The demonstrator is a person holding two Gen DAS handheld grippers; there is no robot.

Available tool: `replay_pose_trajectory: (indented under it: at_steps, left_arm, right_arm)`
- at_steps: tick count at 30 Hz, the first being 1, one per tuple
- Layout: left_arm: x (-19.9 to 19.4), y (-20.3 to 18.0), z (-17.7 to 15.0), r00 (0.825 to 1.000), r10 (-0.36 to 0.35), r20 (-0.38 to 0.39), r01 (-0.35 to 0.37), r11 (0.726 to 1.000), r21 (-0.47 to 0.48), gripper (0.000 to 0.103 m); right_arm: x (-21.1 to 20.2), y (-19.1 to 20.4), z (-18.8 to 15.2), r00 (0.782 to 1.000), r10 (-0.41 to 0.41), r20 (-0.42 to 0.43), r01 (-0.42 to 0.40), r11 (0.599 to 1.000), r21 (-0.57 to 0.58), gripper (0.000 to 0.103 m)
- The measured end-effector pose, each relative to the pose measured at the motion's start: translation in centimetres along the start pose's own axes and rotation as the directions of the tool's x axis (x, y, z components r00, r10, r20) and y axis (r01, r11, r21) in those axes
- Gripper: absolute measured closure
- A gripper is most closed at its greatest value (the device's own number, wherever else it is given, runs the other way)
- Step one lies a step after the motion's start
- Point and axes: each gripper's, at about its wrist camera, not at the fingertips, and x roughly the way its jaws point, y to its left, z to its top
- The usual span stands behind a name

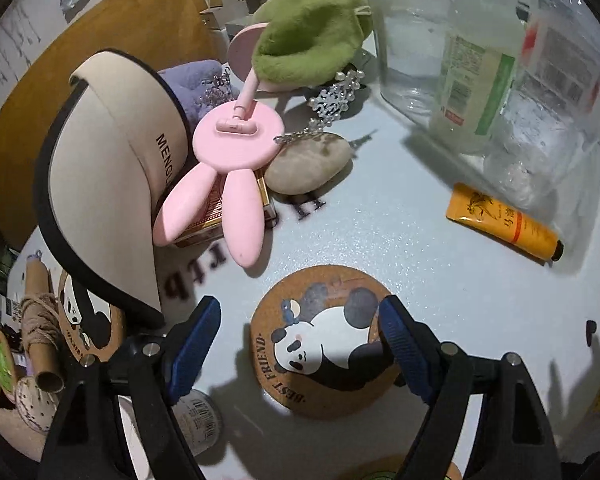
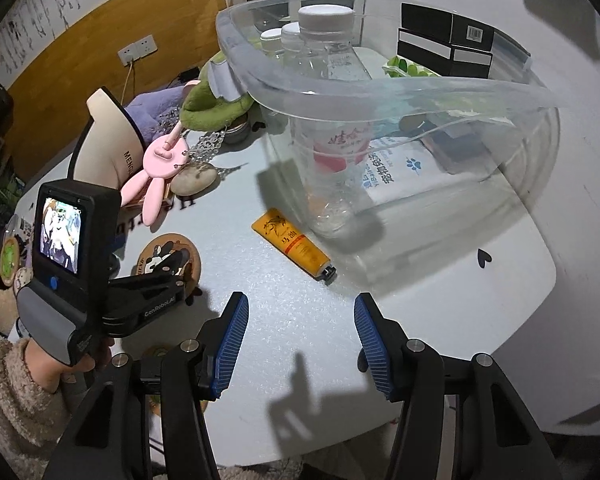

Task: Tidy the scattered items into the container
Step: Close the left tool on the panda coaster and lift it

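Note:
My left gripper point(image 1: 300, 340) is open, its blue pads on either side of a round cork panda coaster point(image 1: 324, 348) lying flat on the white table; it also shows in the right wrist view point(image 2: 168, 260). My right gripper point(image 2: 300, 340) is open and empty above bare table. An orange tube point(image 2: 292, 246) lies ahead of it, beside the clear plastic container point(image 2: 380, 92), which holds bottles, a pouch and black boxes. The tube also shows in the left wrist view point(image 1: 504, 226). The left gripper body point(image 2: 100, 280) is at the right view's left.
A pink rabbit-eared stand point(image 1: 228, 172), a beige visor point(image 1: 108, 184), a smooth stone point(image 1: 308, 164), a green plush point(image 1: 308, 36), a bead tiara point(image 1: 332, 96) and a red box point(image 1: 216, 216) crowd the back left. A second panda coaster point(image 1: 88, 320) and twine roll point(image 1: 40, 320) lie left.

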Motion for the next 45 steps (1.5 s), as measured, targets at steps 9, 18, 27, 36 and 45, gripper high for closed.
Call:
replay_pose_trajectory:
  at_steps: [9, 18, 27, 36, 45]
  left_arm:
    - [1.9, 0.6, 0.7, 0.995, 0.058, -0.085, -0.063, 0.996, -0.056, 0.021]
    - [2.5, 3.5, -0.5, 0.98, -0.125, -0.154, 0.079, 0.957, -0.279, 0.023]
    - [1.1, -0.5, -1.6, 0.971, -0.201, -0.126, 0.181, 0.971, -0.153, 0.023]
    - [-0.5, -5.6, -2.6, 0.959, -0.259, -0.114, 0.26, 0.966, -0.001, 0.023]
    - [-2.9, -10.3, -3.6, 0.944, -0.31, -0.113, 0.322, 0.941, 0.106, 0.023]
  right_arm:
    - [-0.6, -0.4, -0.4, 1.0, 0.0, 0.008, 0.0, 1.0, -0.009, 0.047]
    - [-1.3, -2.1, -1.2, 1.0, -0.002, 0.012, 0.001, 1.0, 0.03, 0.047]
    - [-1.5, -4.7, -2.7, 1.0, 0.017, 0.002, -0.018, 0.994, 0.104, 0.047]
    - [0.7, -10.9, -6.2, 0.997, 0.074, -0.007, -0.069, 0.956, 0.285, 0.047]
    - [5.0, -14.3, -10.9, 0.956, 0.28, -0.089, -0.207, 0.857, 0.471, 0.047]
